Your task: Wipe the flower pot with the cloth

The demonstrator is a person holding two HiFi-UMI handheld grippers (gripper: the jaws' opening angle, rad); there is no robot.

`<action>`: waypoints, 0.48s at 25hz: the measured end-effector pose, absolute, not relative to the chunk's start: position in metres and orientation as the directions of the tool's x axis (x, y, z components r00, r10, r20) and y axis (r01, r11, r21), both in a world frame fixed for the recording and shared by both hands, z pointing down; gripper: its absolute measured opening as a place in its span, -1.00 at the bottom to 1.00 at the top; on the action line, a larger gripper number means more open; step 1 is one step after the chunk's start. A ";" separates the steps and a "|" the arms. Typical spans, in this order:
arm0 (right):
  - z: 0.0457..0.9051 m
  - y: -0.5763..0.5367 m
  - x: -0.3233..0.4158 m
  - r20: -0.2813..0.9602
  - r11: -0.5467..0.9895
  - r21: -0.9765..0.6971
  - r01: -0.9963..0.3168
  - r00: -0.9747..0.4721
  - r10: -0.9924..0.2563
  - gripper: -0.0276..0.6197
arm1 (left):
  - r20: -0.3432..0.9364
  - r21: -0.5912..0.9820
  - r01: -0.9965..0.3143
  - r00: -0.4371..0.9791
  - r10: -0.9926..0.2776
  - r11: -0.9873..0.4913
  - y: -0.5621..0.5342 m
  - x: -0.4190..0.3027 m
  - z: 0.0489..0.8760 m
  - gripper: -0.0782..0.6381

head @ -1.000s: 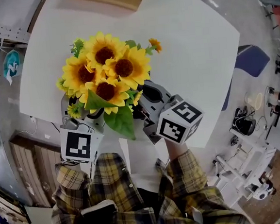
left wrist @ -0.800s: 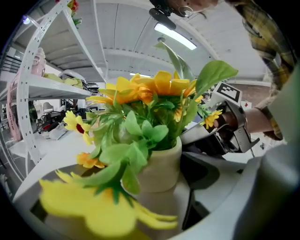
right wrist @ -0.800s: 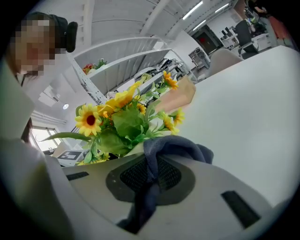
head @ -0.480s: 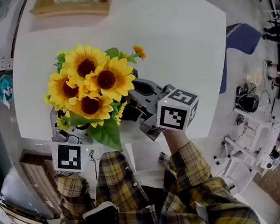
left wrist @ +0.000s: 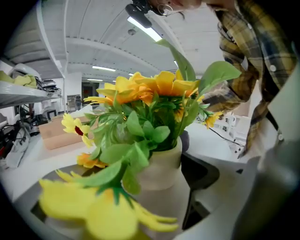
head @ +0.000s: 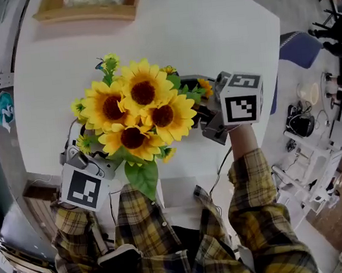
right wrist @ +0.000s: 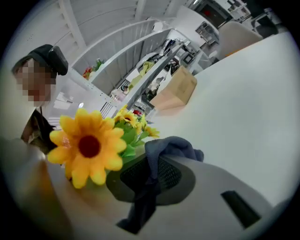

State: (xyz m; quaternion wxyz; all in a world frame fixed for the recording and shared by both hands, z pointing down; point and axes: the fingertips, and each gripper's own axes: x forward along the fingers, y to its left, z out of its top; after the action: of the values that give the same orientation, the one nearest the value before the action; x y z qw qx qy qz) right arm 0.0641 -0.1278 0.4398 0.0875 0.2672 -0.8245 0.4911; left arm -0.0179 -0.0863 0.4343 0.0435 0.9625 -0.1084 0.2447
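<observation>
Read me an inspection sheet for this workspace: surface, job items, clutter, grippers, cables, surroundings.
Surface: white table with rounded corners.
Job's things: cream flower pot, upright, holding sunflowers; dark blue cloth.
Clutter: wooden tray at the far edge, something pale inside.
Grippers: left gripper closed on the flower pot; right gripper clamps the cloth, close beside the sunflowers.
Cables: thin cable hangs below the right gripper, over the table's near edge.
Surroundings: blue chair and equipment on the floor to the right.
</observation>
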 end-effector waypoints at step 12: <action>0.409 -0.094 0.095 0.389 0.498 -0.813 -0.300 -0.918 0.083 -0.86 | 0.543 0.041 0.316 0.789 0.287 -0.948 -0.030 0.043 0.405 0.31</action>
State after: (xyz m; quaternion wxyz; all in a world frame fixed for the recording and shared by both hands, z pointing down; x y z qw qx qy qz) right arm 0.0952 -0.0940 0.4095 0.1924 0.0643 -0.8439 0.4966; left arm 0.0432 -0.0300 0.4048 -0.0259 0.9455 0.1593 0.2829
